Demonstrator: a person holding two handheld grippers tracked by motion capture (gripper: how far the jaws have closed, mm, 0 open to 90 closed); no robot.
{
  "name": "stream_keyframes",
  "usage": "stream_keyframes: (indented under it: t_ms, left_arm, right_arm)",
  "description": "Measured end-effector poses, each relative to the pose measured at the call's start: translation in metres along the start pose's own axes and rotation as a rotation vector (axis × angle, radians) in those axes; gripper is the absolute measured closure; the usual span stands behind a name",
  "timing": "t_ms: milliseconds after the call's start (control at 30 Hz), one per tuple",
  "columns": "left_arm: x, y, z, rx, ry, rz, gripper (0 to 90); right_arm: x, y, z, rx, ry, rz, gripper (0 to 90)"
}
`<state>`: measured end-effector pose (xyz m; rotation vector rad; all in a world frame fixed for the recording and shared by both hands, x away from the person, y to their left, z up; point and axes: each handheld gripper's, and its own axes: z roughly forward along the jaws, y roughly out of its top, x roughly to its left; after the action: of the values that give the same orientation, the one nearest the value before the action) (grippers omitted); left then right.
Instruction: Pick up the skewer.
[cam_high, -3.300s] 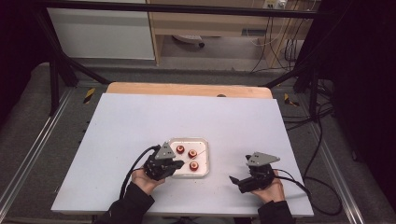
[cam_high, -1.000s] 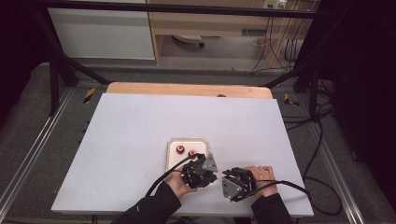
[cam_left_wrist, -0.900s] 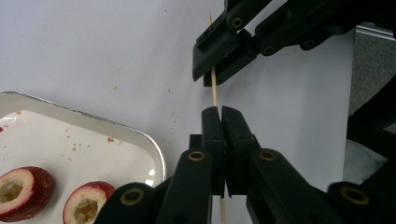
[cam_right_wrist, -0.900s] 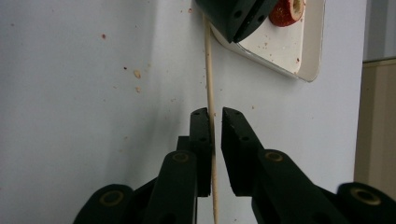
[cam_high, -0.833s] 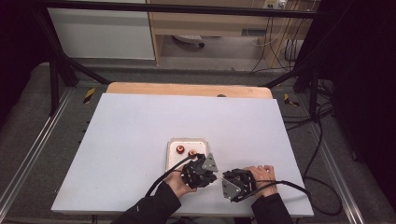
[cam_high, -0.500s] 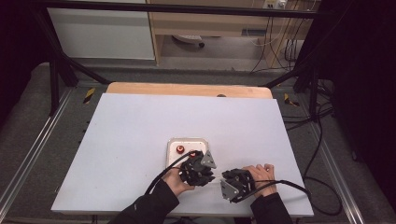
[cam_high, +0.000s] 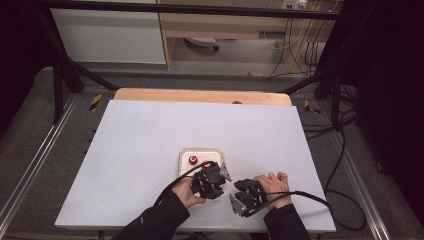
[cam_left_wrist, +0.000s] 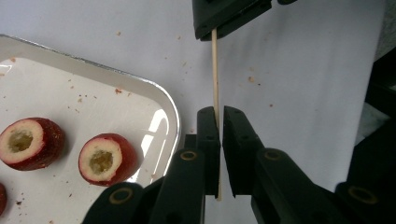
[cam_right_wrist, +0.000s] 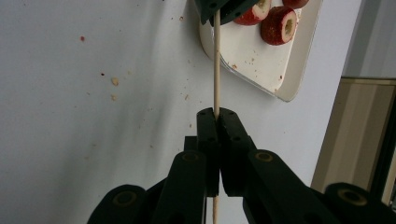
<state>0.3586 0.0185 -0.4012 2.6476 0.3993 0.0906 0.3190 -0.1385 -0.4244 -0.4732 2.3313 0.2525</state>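
Note:
A thin wooden skewer (cam_left_wrist: 215, 70) spans the short gap between my two grippers, just right of the white tray (cam_high: 200, 151). The left gripper (cam_left_wrist: 220, 112) is shut on one end; in the high view it sits at the tray's near right corner (cam_high: 224, 185). The right gripper (cam_right_wrist: 216, 112) is shut on the other end of the skewer (cam_right_wrist: 215, 60) and faces the left one (cam_right_wrist: 217, 16) tip to tip. Cored red fruits (cam_left_wrist: 107, 158) lie in the tray beside my left jaws, apart from the skewer.
The tray (cam_left_wrist: 154, 91) lies on a white table top (cam_high: 150, 135) speckled with crumbs. Both hands work near the table's front edge. A wooden strip (cam_high: 200, 95) runs along the far side, and black cables trail off to the right.
Since 3.3 s ago the left gripper has left the tray and the right one has come left, so they meet at the skewer. Over the last second both barely shifted.

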Motion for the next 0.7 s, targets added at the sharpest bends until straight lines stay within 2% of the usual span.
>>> stream_keyframes:
  t_ms: [133, 200, 300, 433, 500, 533, 567, 600, 667, 700]
  left_arm:
    - [0.0, 0.001, 0.003, 0.022, 0.02, 0.001, 87.4]
    - [-0.001, 0.0, 0.005, 0.027, 0.024, -0.009, 87.6]
    - [-0.002, 0.0, 0.006, 0.029, 0.041, -0.002, 88.4]
    - [-0.003, 0.0, 0.006, 0.022, 0.05, -0.012, 88.9]
    - [-0.002, -0.003, 0.005, 0.013, 0.049, -0.014, 88.9]
    - [-0.002, -0.003, 0.005, 0.013, 0.049, -0.014, 88.9]
    - [-0.002, -0.004, 0.004, 0.013, 0.054, -0.021, 88.9]
    - [-0.001, -0.006, 0.003, 0.012, 0.058, -0.022, 88.9]
    - [0.001, -0.012, 0.001, 0.003, 0.065, -0.034, 88.9]
    - [0.002, -0.015, 0.0, -0.015, 0.055, -0.051, 88.9]
  right_arm:
    - [0.001, 0.003, 0.001, 0.021, -0.002, -0.032, 88.7]
    - [0.001, 0.004, 0.002, 0.02, -0.005, -0.035, 88.8]
    - [0.002, 0.004, 0.002, 0.026, -0.006, -0.037, 88.9]
    - [0.002, 0.004, 0.002, 0.029, -0.011, -0.024, 88.6]
    - [0.001, 0.003, 0.002, 0.023, -0.014, 0.028, 85.5]
    - [0.001, 0.003, 0.002, 0.023, -0.014, 0.028, 85.5]
    - [-0.002, 0.001, 0.001, -0.011, -0.028, 0.085, 75.3]
    - [-0.003, 0.0, 0.0, -0.019, -0.043, 0.117, 72.8]
    - [-0.006, -0.006, -0.003, -0.057, -0.042, 0.213, 65.0]
    - [-0.006, -0.01, -0.004, -0.072, -0.039, 0.269, 61.0]
